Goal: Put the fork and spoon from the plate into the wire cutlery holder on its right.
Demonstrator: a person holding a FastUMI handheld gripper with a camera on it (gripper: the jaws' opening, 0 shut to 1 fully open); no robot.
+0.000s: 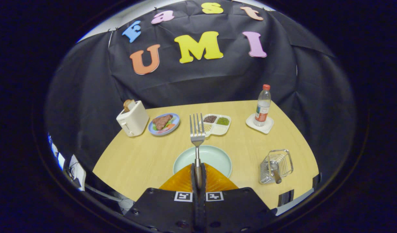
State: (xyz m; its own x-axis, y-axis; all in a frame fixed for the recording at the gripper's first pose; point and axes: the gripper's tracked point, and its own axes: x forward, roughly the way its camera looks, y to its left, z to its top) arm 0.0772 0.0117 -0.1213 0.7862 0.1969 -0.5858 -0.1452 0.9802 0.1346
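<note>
— Black cloth (198, 81) drapes the whole back of the booth, hanging in folds down to a pale wooden table (146, 158) with a curved far edge. What sits on the wood?

— Take the pale green plate (218, 158) as the landmark. It lies just ahead of the fingers and looks bare. Beyond it to the left stands a cream toaster (132, 121) with a slice of bread in its slot, and next to that a blue dish (164, 124) with meat and vegetables. Straight beyond the plate is a white divided tray (217, 124) of grains. Farther right of that, a clear bottle (262, 105) with a red cap stands on a white square coaster (260, 126).

— And the cutlery?

— The gripper (198, 174) is clenched on the handle of the fork (197, 134); both fingers press on it, and the tines point away, above the plate. Right of the plate, well apart from it, sits the wire cutlery holder (277, 165), tilted, with a handle that may be the spoon (275, 173) poking out; I cannot tell for sure.
</note>
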